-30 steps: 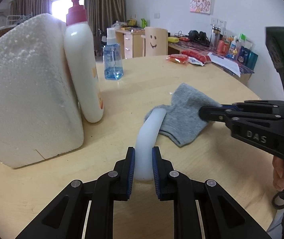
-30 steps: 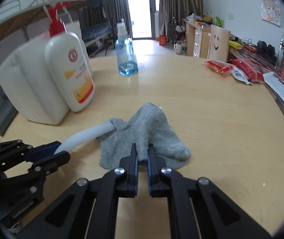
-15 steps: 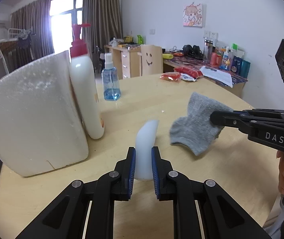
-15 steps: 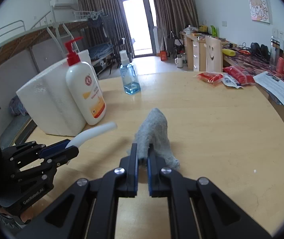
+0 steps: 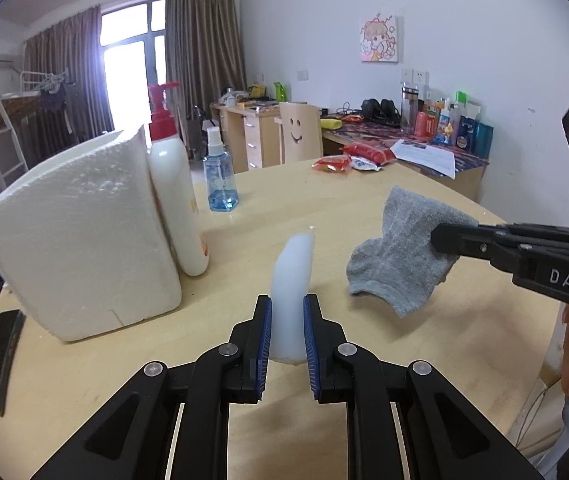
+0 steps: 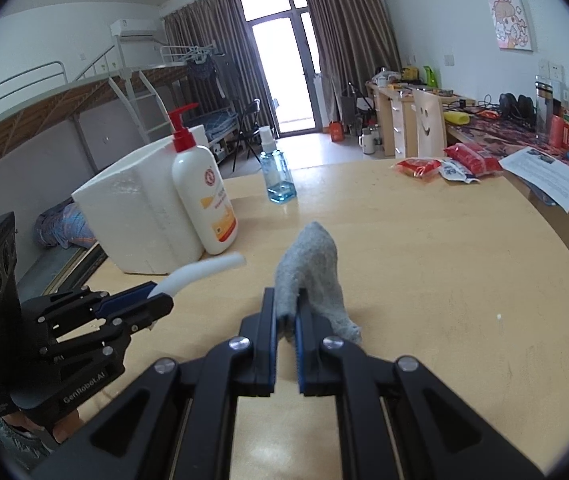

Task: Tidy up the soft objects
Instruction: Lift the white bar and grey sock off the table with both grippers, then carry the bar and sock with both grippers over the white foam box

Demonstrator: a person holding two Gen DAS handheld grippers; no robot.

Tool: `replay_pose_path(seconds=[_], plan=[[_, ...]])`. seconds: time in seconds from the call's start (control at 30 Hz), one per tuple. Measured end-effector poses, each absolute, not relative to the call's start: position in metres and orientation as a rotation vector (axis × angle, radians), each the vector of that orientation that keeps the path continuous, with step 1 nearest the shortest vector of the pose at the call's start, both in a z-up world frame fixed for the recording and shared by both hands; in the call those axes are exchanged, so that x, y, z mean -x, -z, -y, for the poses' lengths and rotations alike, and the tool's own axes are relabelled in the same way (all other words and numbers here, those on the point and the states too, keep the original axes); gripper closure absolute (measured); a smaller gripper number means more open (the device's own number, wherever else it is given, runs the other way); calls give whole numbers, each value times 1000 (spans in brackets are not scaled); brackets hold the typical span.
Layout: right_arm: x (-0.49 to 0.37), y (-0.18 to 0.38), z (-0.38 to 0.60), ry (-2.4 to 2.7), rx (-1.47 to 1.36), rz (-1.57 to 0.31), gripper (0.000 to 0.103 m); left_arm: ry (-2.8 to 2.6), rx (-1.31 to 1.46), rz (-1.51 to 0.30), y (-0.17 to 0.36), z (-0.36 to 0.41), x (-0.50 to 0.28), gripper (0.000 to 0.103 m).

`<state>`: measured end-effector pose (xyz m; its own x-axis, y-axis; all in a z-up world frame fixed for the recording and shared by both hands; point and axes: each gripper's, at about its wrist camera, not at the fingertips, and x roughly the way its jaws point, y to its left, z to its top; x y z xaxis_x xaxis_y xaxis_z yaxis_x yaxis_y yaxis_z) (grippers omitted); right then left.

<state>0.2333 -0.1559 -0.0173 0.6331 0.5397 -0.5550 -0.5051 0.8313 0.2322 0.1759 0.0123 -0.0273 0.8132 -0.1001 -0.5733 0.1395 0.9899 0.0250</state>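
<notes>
My left gripper is shut on a soft white tube and holds it up off the round wooden table; the tube also shows in the right wrist view. My right gripper is shut on a grey sock that hangs above the table. In the left wrist view the sock dangles from the right gripper, to the right of the tube and apart from it.
A white foam block and a red-pump lotion bottle stand at the left. A blue spray bottle stands farther back. Red snack packets and a paper lie at the far right edge. A black object lies at the table's left edge.
Both grippers have risen. The sock and the tube have come up off the table and moved apart; a second ago the tube's tip lay against the sock.
</notes>
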Motion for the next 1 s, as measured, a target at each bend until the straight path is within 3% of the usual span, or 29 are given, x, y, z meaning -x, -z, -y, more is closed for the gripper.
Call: replay_pose_path(seconds=[1.0], plan=[[-142,-27,151,-676,-52,-454,93,53,-64,-406,-27,-29,-67,86]])
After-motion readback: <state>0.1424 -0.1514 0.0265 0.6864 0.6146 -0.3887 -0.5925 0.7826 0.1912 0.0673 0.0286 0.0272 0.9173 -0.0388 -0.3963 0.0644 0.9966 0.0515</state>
